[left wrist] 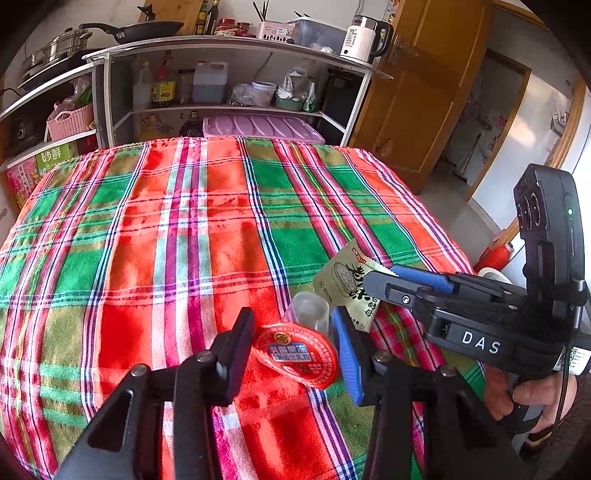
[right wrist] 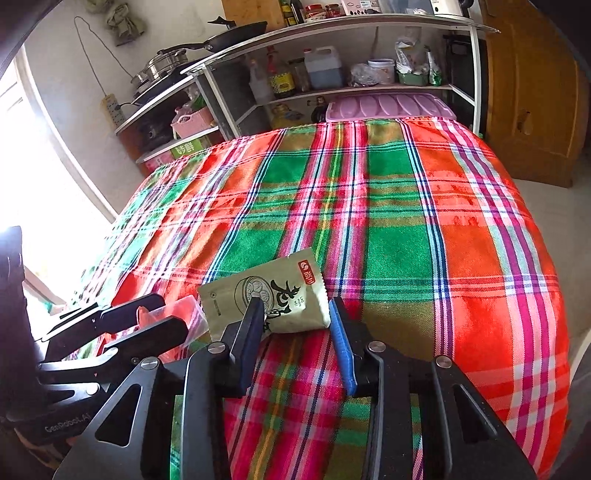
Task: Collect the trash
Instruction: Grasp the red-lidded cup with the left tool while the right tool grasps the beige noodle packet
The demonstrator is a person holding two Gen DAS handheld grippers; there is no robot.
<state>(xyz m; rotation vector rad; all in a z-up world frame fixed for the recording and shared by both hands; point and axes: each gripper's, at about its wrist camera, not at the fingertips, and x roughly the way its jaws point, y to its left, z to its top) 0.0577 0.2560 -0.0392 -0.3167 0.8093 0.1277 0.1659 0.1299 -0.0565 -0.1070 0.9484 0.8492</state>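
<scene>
Two claws straddle trash: left claw [left wrist: 295, 354] jelly cup [left wrist: 295, 354]; right claw [right wrist: 295, 325] wrapper [right wrist: 273, 295]

A plaid cloth [left wrist: 184, 229] in red, green and pink covered the worktop. Behind it stood a white metal shelf unit [left wrist: 236, 48] crowded with bottles, a frying pan [left wrist: 140, 31], a steel pot [left wrist: 66, 44] and a white kettle [left wrist: 364, 38]. A wooden door [left wrist: 424, 96] stood to the right. Bright daylight poured through a window [right wrist: 22, 155] on the left.
</scene>
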